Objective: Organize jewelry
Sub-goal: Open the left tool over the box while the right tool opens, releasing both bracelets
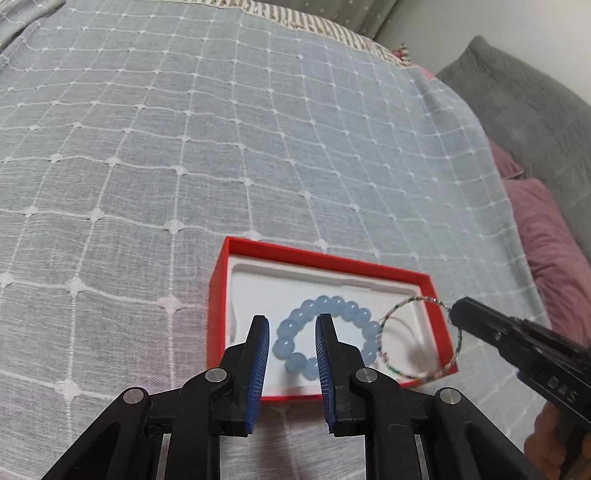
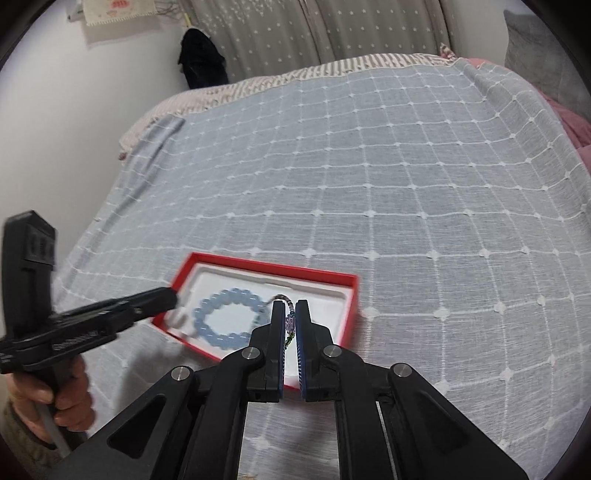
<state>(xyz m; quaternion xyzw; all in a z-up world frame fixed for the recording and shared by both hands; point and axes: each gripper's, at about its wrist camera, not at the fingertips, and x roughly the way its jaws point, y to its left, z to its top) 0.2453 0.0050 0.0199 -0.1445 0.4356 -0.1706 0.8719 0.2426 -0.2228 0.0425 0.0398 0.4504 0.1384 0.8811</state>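
A red box (image 1: 255, 245) with a white liner lies on the bed; it also shows in the right wrist view (image 2: 258, 264). A bracelet of pale blue beads (image 1: 332, 304) lies inside it (image 2: 221, 297). My left gripper (image 1: 291, 325) is open and empty, just above the box's near side. My right gripper (image 2: 290, 308) is shut on a thin multicoloured beaded bracelet (image 1: 421, 338) and holds it over the box's right end; the bracelet (image 2: 290, 325) shows between the fingers. From the left wrist view my right gripper (image 1: 458, 310) comes in from the right.
A grey-blue bedspread (image 1: 221, 147) with a white grid covers the bed. Pink pillows (image 1: 546, 236) and a grey cushion (image 1: 517, 103) lie at the right. A wall and starred curtains (image 2: 314, 29) stand beyond the bed.
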